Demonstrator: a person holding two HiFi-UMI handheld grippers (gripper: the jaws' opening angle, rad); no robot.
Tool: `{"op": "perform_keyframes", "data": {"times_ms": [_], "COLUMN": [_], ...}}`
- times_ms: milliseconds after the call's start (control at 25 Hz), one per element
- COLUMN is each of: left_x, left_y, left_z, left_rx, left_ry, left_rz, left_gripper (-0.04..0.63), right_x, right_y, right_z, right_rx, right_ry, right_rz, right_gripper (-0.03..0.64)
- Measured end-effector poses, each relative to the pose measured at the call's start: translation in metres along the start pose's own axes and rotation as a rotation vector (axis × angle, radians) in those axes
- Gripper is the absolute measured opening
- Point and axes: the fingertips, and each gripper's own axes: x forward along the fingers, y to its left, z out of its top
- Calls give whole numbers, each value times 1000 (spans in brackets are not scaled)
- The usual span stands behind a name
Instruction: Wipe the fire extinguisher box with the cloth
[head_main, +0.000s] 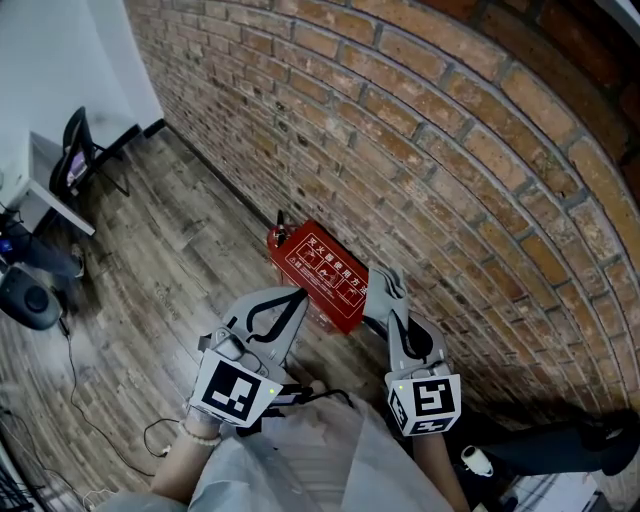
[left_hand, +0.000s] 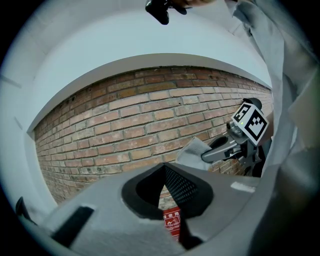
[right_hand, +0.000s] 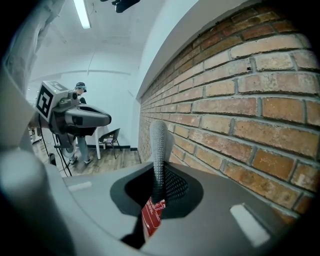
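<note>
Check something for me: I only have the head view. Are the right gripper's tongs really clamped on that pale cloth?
Observer: Yes. In the right gripper view, the right gripper has its tongs shut on the grey cloth, which stands up between them as a ribbed strip.
Operator: And the left one?
Observer: In its own view, the left gripper has its tongs shut tip to tip with nothing between them. The red fire extinguisher box shows through the gap below.
</note>
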Motion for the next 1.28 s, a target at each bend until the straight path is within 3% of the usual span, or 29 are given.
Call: {"op": "perform_keyframes", "data": {"times_ms": [1280], "left_x": [4], "left_y": [-3], "left_z": [-7], "left_rx": [-14], "left_ry": [19], "left_rz": [4], "left_gripper": [-2], "right_x": [2], "right_y": [1], "right_z": [-10], "right_rx": [2], "right_ry": [31], "right_rz": [22], "right_gripper": [18]}}
